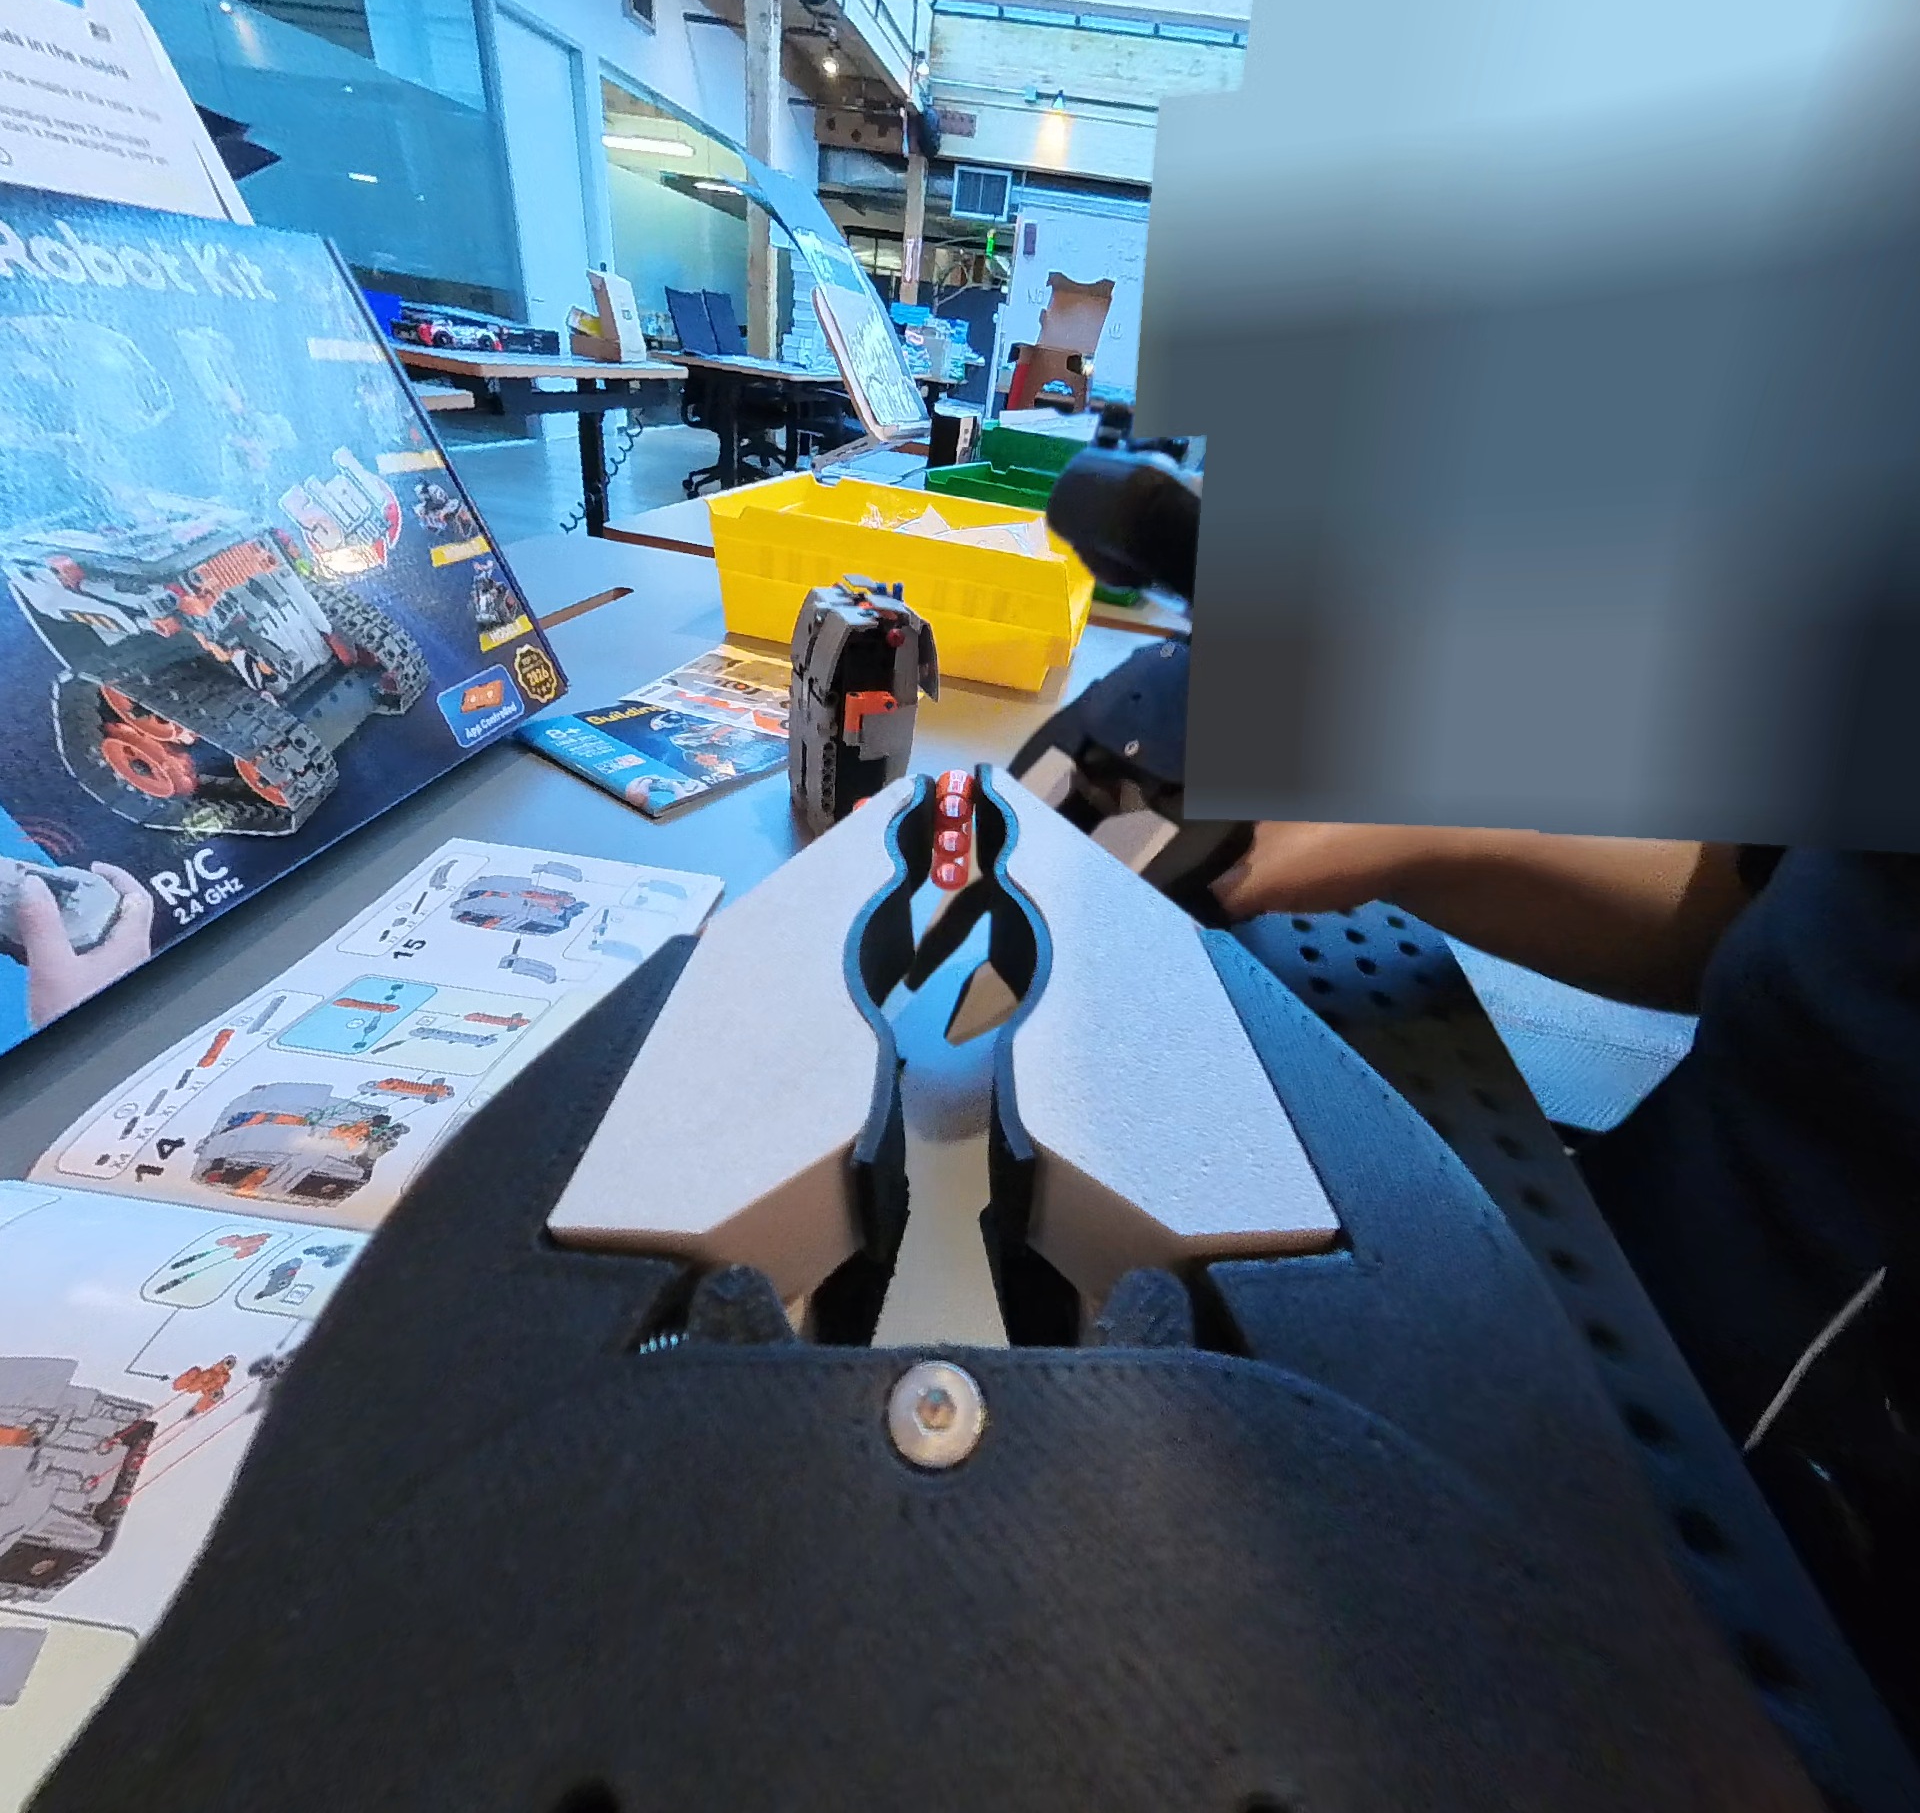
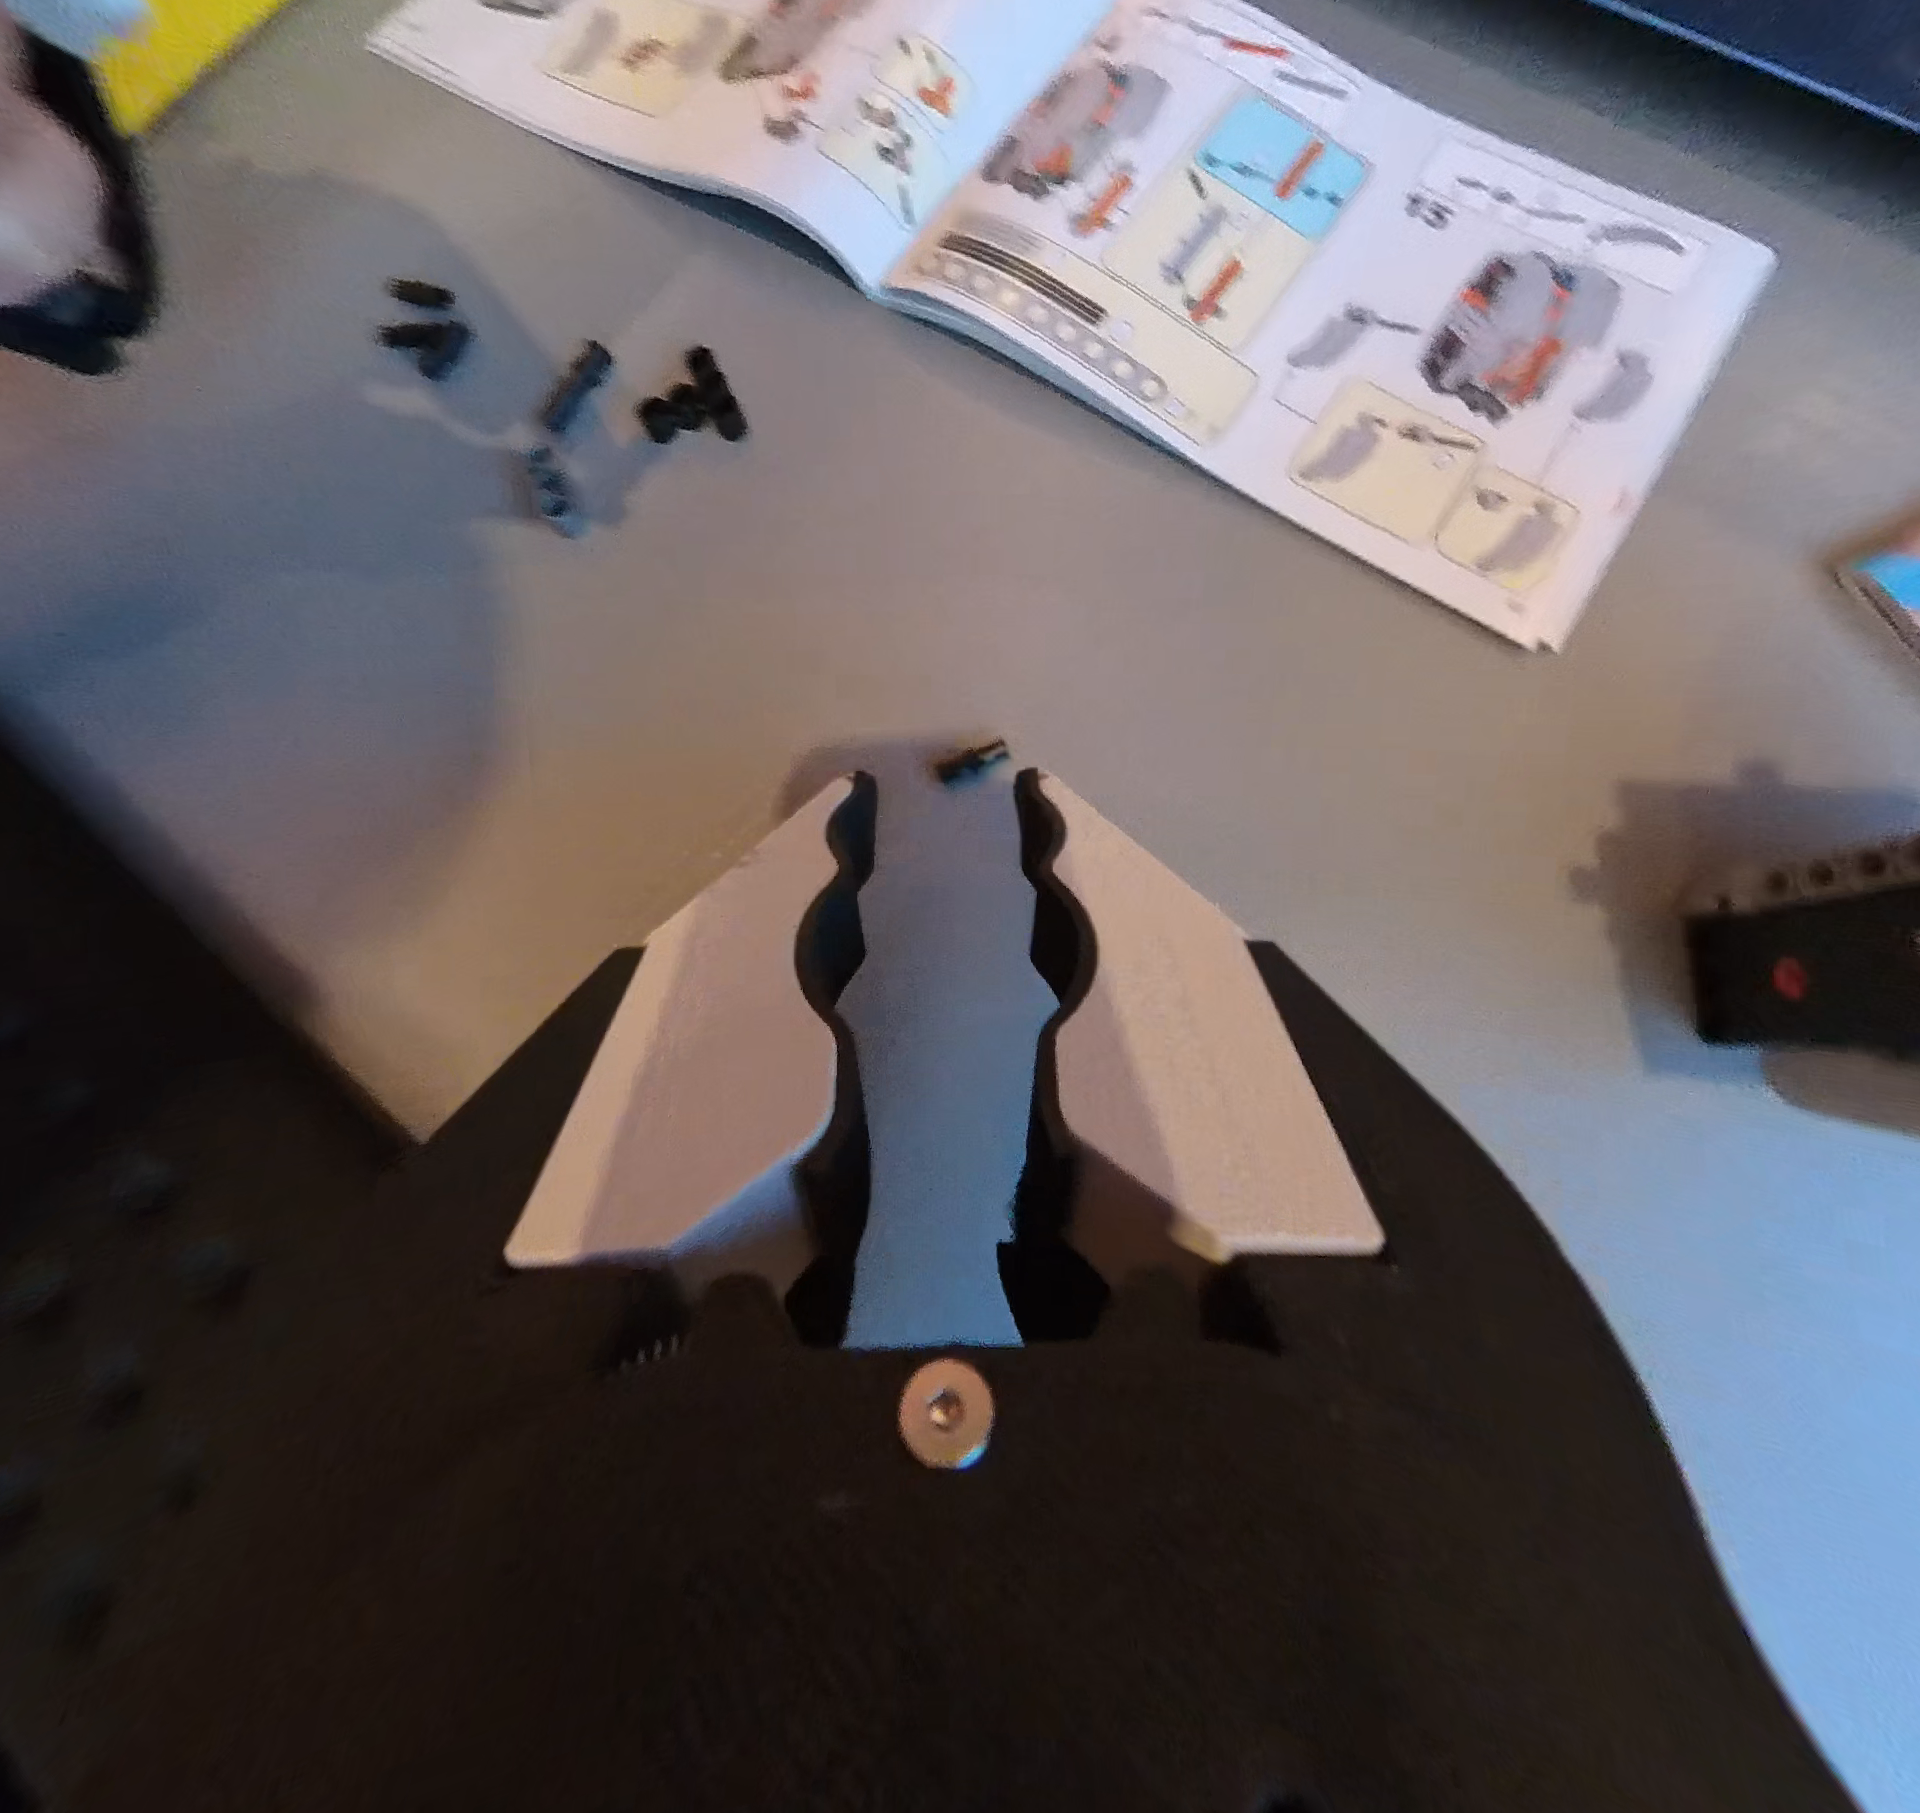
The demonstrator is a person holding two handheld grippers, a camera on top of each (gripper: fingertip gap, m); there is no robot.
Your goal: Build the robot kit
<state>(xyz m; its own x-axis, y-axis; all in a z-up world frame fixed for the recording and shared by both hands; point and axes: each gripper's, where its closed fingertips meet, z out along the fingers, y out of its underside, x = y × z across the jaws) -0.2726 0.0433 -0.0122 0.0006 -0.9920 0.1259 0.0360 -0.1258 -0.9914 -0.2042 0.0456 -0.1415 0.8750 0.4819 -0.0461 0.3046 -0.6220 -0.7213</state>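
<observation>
Left wrist view, far left: large dark-blue cardboard kit box with a tracked orange-and-grey vehicle printed on it (image 1: 239, 558), propped at a tilt on the grey table (image 1: 623, 620). Near it, flat on the table, an open white instruction booklet with assembly diagrams (image 1: 343, 1025); farther right a small closed blue-and-orange booklet (image 1: 665, 735). Beyond that, upright, a dark-grey and black brick-built assembly with orange pins (image 1: 857, 703), and behind it a yellow plastic bin holding clear bags (image 1: 894, 568). Left gripper (image 1: 954, 833): tongs drawn narrow, pinching a short orange beam with round holes (image 1: 953, 828) right at the tips. That piece looks light, rigid and smooth; judged likely to twist out if squeezed off-centre, best held across its flat sides mid-length. Right of it, a person's bare forearm (image 1: 1455, 890). Right wrist view, blurred: far left a scatter of small black connector pins (image 2: 582, 392) on the table; the booklet lies far centre. Right gripper (image 2: 948, 787) hovers low, tongs apart and empty, one small black pin (image 2: 971, 757) lying just beyond the tips, not touching. Near right: black block with a red dot (image 2: 1808, 974).
</observation>
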